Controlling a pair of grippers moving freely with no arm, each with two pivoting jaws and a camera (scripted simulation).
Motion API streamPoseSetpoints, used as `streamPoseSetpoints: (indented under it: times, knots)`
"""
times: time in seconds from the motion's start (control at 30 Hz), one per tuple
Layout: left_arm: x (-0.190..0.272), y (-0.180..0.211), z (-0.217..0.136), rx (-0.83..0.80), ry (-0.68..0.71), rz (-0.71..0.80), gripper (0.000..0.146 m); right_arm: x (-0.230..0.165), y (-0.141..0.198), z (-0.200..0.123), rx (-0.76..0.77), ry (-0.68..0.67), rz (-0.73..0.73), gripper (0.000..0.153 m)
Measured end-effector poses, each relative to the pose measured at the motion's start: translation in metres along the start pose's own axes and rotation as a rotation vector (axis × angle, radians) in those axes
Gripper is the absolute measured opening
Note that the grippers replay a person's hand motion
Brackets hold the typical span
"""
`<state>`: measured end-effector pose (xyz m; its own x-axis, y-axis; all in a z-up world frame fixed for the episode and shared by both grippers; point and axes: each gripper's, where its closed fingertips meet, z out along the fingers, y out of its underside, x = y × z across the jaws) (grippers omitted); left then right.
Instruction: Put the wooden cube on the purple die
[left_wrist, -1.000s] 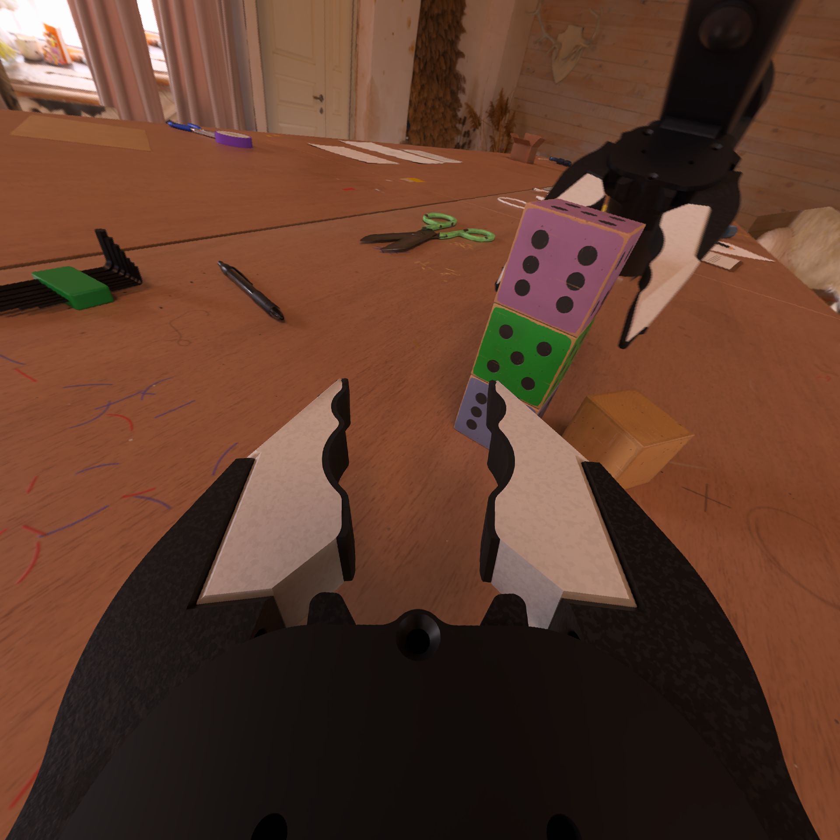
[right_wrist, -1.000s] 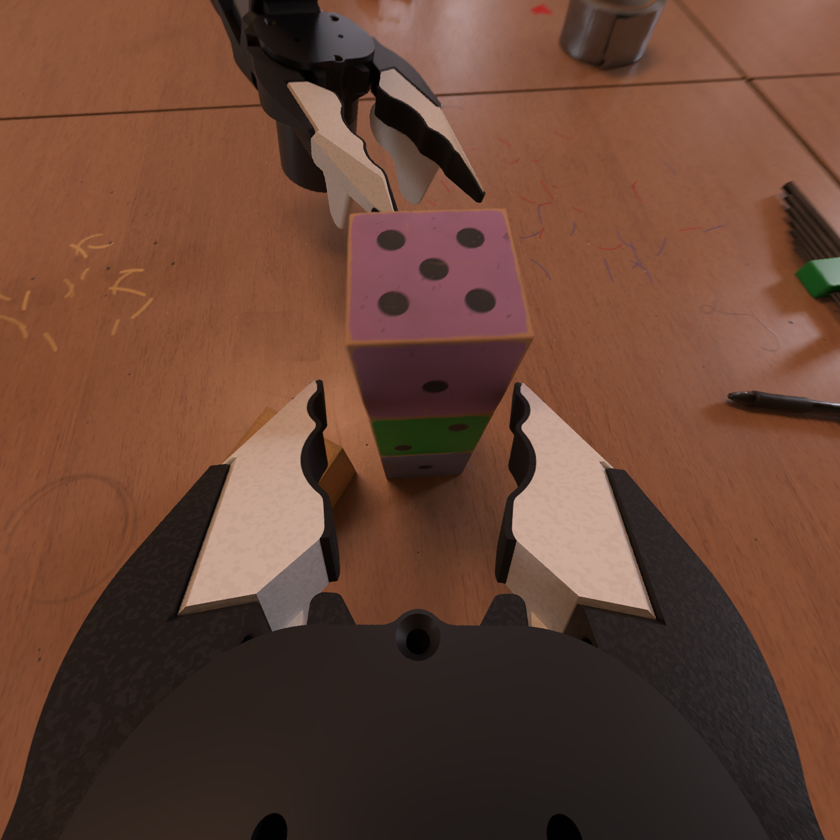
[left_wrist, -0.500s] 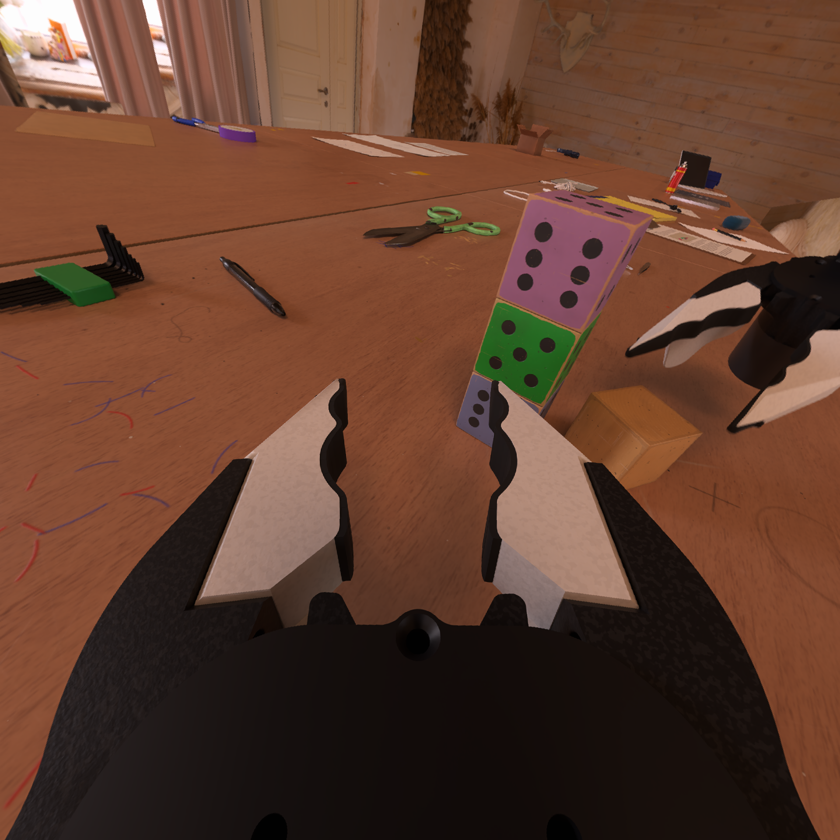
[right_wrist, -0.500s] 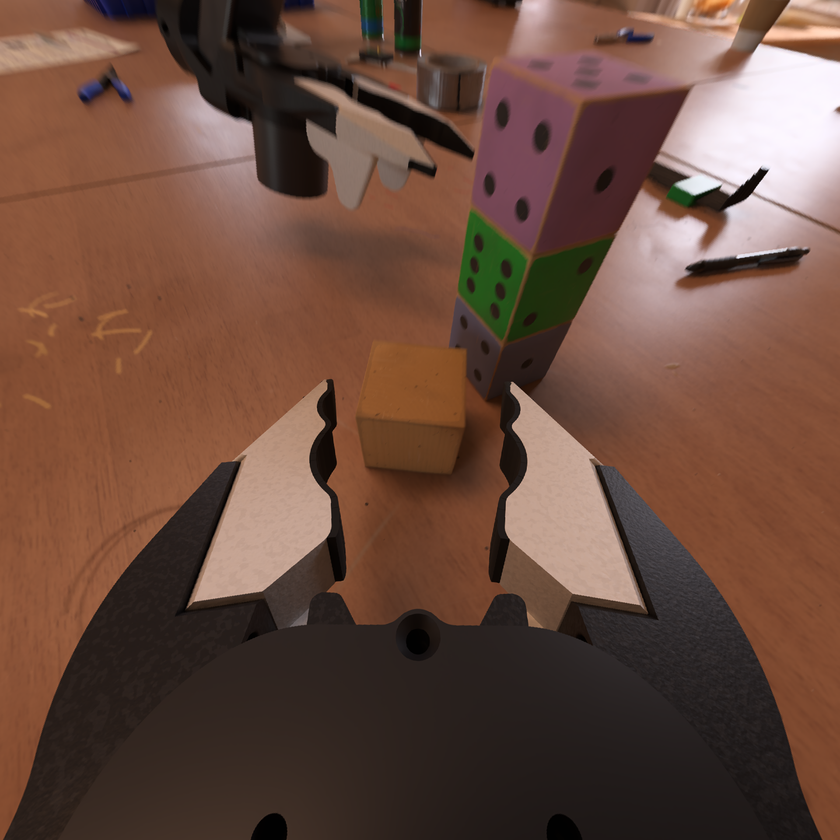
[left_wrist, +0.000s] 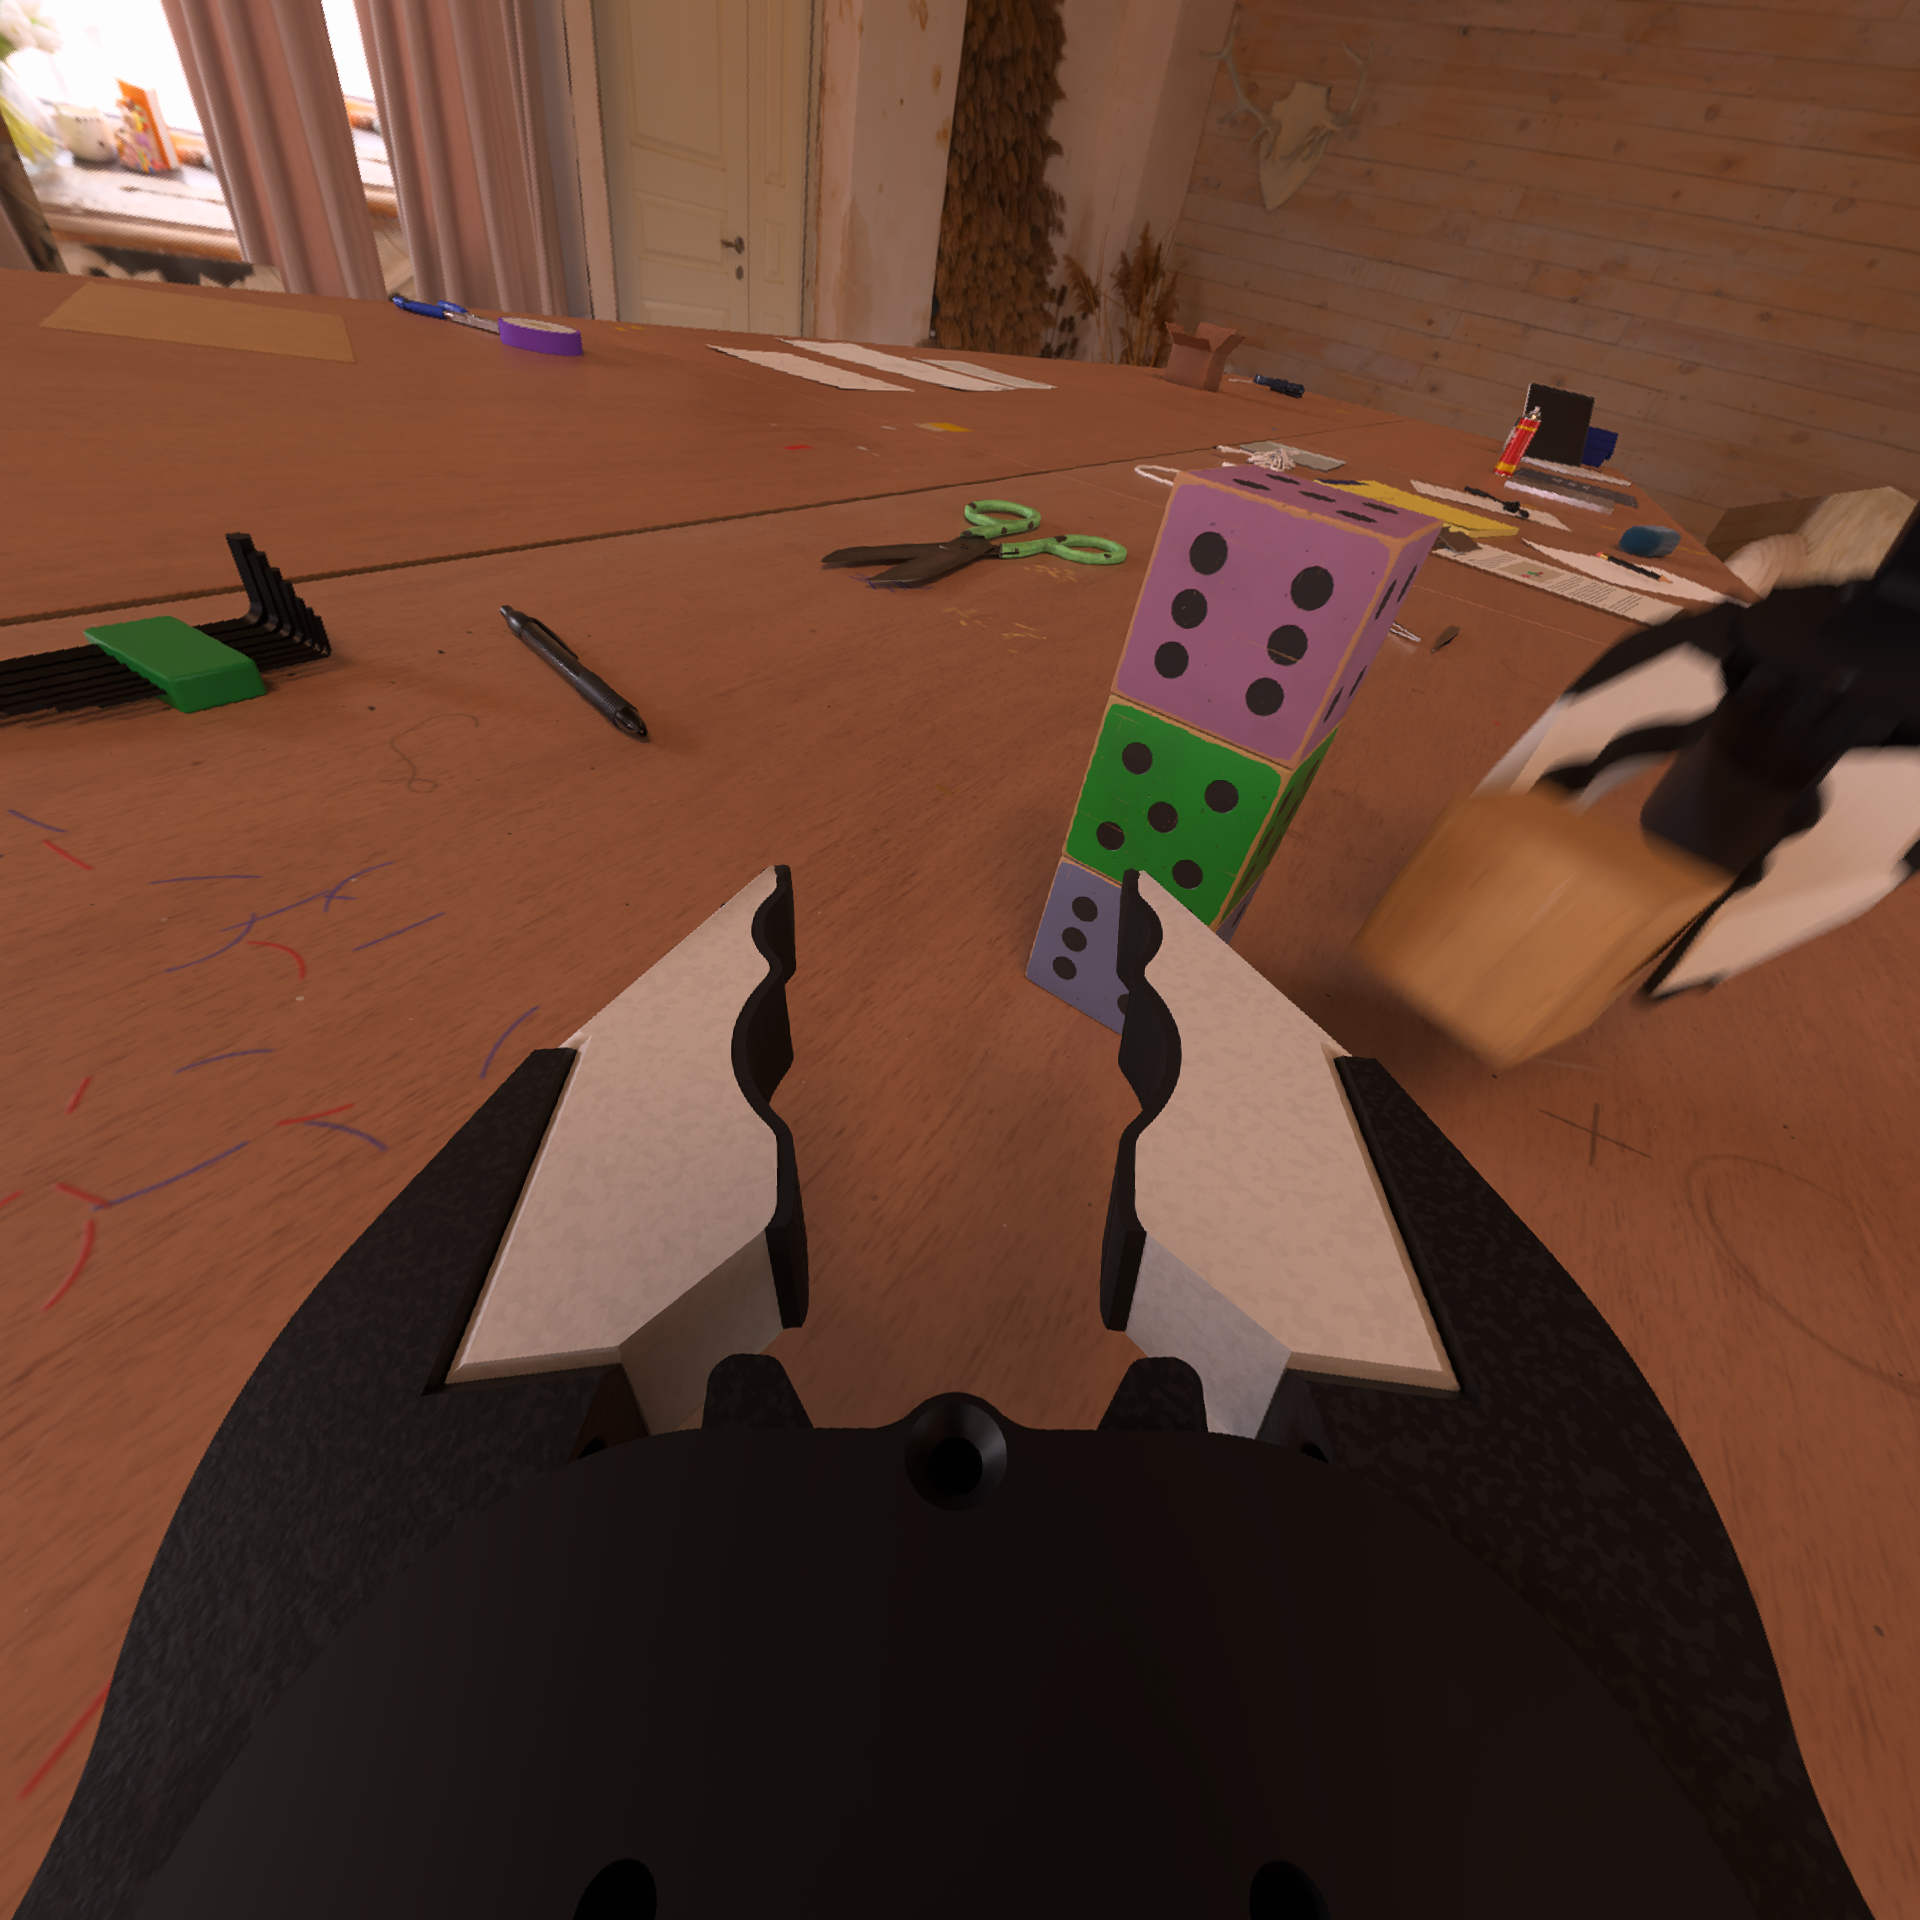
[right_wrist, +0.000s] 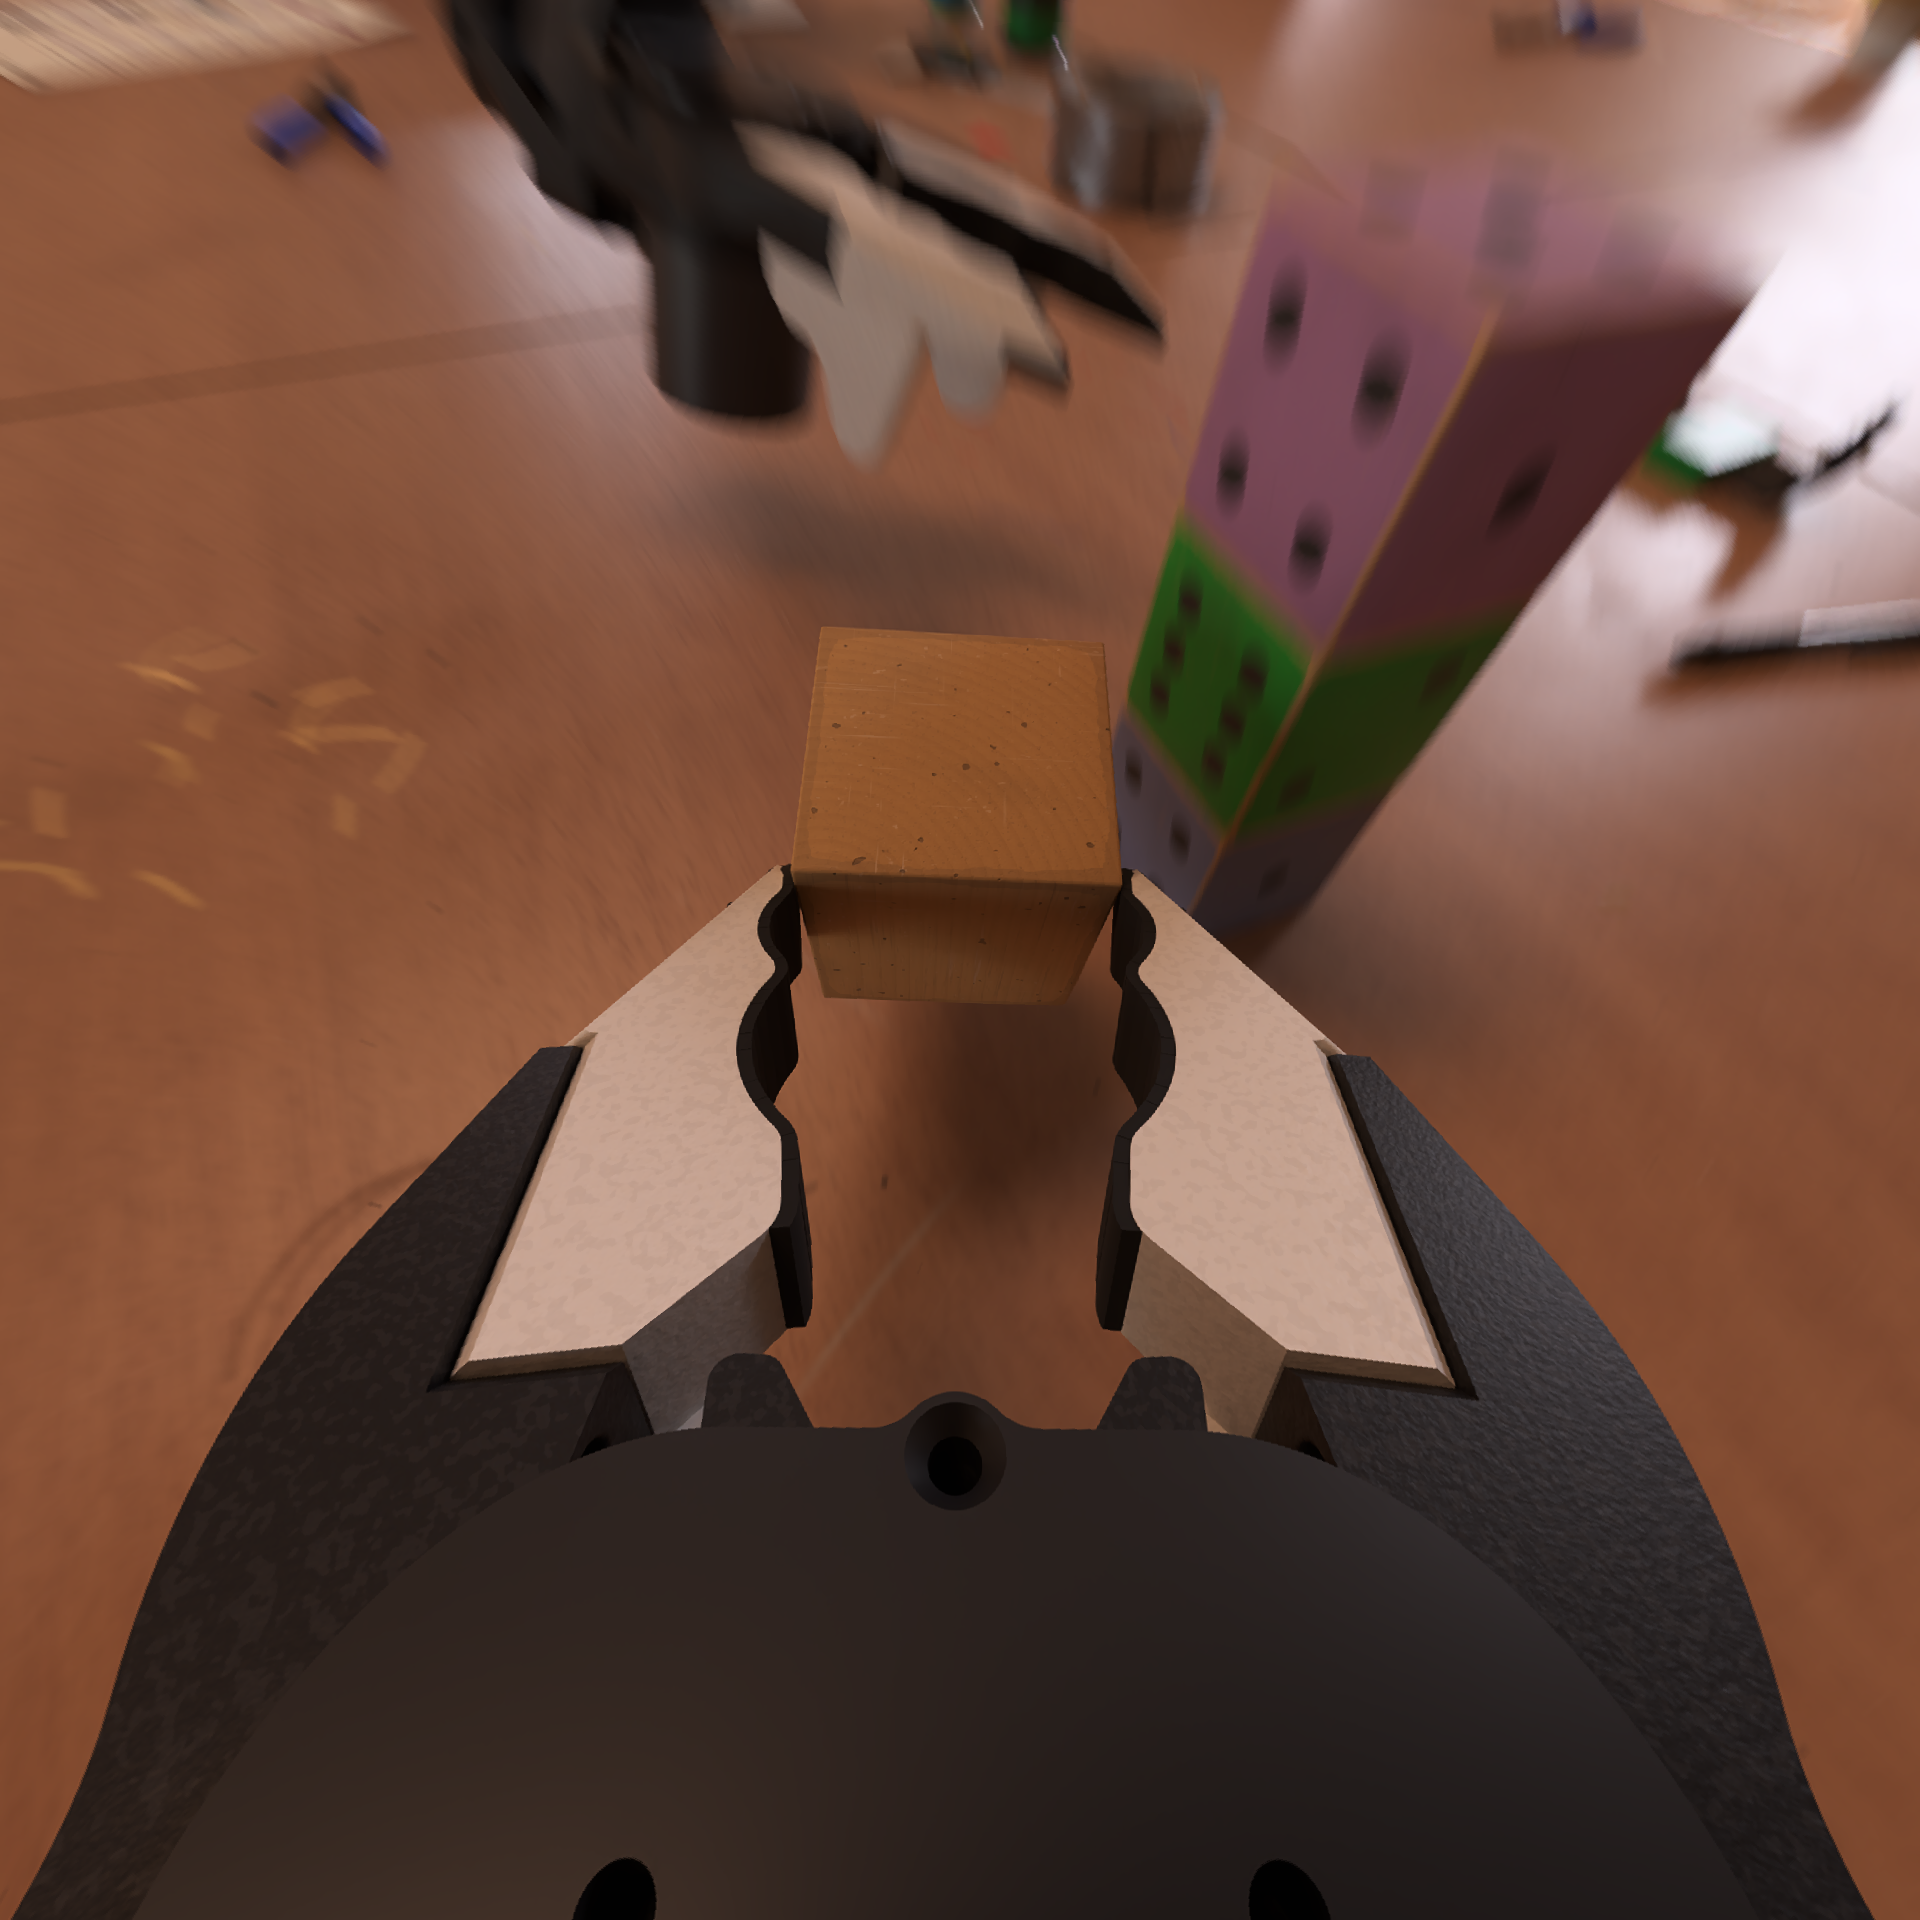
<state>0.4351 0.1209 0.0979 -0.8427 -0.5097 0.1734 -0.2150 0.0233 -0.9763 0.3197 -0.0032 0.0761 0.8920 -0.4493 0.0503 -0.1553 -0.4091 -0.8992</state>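
While three dice (left_wrist: 1226, 748) stack, right gripper (right_wrist: 954, 904) grips one cube (right_wrist: 951, 800) (wooden).

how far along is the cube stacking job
Done: the right gripper has the wooden cube clamped at its fingertips and off the table. In hand: carrying it beside the dice tower. Left: raise it and set it on the purple die, whose top is bare. The left gripper is open, empty.

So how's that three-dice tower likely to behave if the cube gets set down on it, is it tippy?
Probably tippy: the stack is tall and narrow, purple die on green die on a bluish die, apparently just resting on each other. A sideways nudge could likely topple it. The wooden cube, pinched only at the right gripper fingertips, looks rigid but might twist.
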Motion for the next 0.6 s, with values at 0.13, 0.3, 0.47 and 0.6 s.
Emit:
streamPoseSetpoints:
  times: [0.13, 0.3, 0.47, 0.6]
  knots:
    - [-0.001, 0.001, 0.001, -0.005, 0.004, -0.006, 0.062, 0.013, -0.096, -0.037, 0.173, -0.155, -0.114, 0.060]
    - [0.001, 0.006, 0.005, -0.038, 0.017, 0.016, 0.062, 0.057, -0.132, -0.030, 0.040, -0.277, -0.162, 0.060]
    - [-0.002, 0.012, 0.007, -0.077, 0.011, 0.039, 0.062, 0.079, -0.119, -0.007, -0.056, -0.302, -0.172, 0.060]
    - [-0.002, 0.012, 0.008, -0.080, 0.017, 0.035, 0.062, 0.082, -0.113, -0.001, -0.100, -0.328, -0.179, 0.060]
